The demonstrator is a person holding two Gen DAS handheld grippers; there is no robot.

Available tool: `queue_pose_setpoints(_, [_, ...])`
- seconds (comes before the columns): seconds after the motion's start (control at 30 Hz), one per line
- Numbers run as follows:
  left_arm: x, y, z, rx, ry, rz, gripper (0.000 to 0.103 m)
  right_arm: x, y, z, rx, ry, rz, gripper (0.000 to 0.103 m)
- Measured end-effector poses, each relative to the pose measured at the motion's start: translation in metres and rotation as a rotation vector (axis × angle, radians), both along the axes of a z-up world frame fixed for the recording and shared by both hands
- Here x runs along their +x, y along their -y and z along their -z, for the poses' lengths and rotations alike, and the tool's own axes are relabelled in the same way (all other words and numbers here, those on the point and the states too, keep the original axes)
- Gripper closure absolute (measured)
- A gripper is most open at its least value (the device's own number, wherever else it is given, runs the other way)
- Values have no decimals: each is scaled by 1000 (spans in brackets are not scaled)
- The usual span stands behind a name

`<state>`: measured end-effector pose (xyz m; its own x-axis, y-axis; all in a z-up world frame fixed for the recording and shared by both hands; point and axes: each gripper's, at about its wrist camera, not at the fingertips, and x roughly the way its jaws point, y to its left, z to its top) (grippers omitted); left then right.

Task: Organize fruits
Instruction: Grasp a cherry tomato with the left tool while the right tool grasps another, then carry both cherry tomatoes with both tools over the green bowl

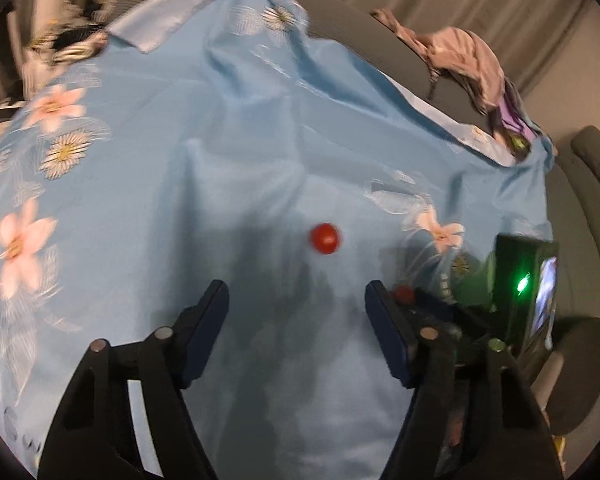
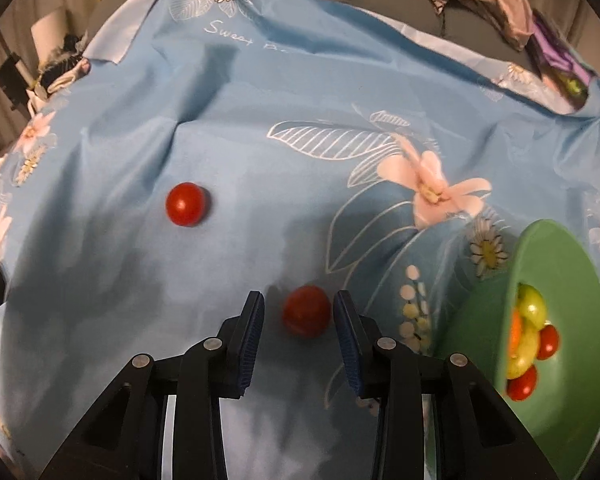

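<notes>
A blue flowered cloth [image 2: 260, 92] covers the surface. In the right wrist view a red cherry tomato [image 2: 307, 311] lies on the cloth between the pads of my right gripper [image 2: 299, 298]. The right pad is at its side and a small gap shows on the left, so the jaws stand open around it. A second tomato [image 2: 187, 204] sits further off to the left. A green bowl [image 2: 540, 240] at the right holds several red and yellow-green fruits [image 2: 530, 332]. My left gripper [image 1: 296, 300] is open and empty, with a tomato [image 1: 325, 238] just ahead of it.
Crumpled pinkish clothes [image 1: 464, 60] lie on a grey cushion [image 1: 356, 32] behind the cloth. The other gripper's body with a green light [image 1: 522, 285] is close at the left gripper's right, beside a red tomato [image 1: 404, 294]. Grey upholstery [image 1: 592, 200] borders the right.
</notes>
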<state>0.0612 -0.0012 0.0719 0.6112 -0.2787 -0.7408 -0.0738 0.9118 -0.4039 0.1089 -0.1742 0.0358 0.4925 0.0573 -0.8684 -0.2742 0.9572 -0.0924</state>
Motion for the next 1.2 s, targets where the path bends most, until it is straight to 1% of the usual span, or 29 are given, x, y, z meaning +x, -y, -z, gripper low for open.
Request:
queue_pose_setpoints(0.03, [10,4,2,-12,-12,16,38,1,0,2,5,-9,-3,66])
queue_pose_setpoints(0.07, [22,9,4,-17,-30,26,42,1,1,5,19,-24,-6,68])
queue_pose_setpoints(0.1, [33,14,7,-18,-45,32,48,3,2,7,31,-36,-6,70])
queue_pose_setpoints(0.13, [40,17,9,-17,-56,32,51,3,4,7,56,-40,-4,73])
queue_pose_setpoints(0.23, [68,27,21,3,-106,30,62,0,4,6,69,-48,-17,75])
queue_pose_setpoints(0.27, [75,29,24,9,-119,29,68,-1,4,6,81,-52,-21,75])
queue_pose_setpoints(0.43, [95,33,44,7,-163,27,68,-2,5,6,111,-70,-27,75])
queue_pose_setpoints(0.5, [99,34,53,10,-179,32,72,-1,5,6,114,-73,-26,75])
queue_pose_setpoints(0.57, [98,32,54,12,-134,33,76,0,4,7,121,-81,-29,75])
queue_pose_setpoints(0.6, [97,29,55,3,-122,29,75,1,4,7,125,-80,-32,75])
queue_pose_setpoints(0.67, [98,27,55,-15,-126,17,76,0,4,7,134,-85,-34,75])
queue_pose_setpoints(0.7, [97,27,54,-8,-128,13,76,1,5,7,141,-86,-32,75])
queue_pose_setpoints(0.77, [91,30,52,33,-133,3,77,2,6,7,151,-90,-25,75])
queue_pose_setpoints(0.8, [84,30,48,62,-124,-4,77,1,6,7,159,-94,-24,75])
queue_pose_setpoints(0.83, [78,31,45,74,-111,-6,77,0,7,7,169,-98,-25,75])
queue_pose_setpoints(1.0, [36,21,20,70,-51,-41,76,-5,13,-1,241,-91,-24,75])
queue_pose_setpoints(1.13, [-3,20,7,148,-5,-66,76,-13,17,-8,284,-76,-26,75])
queue_pose_setpoints(1.2, [-26,14,7,148,10,-94,76,-18,19,-11,304,-75,-29,75])
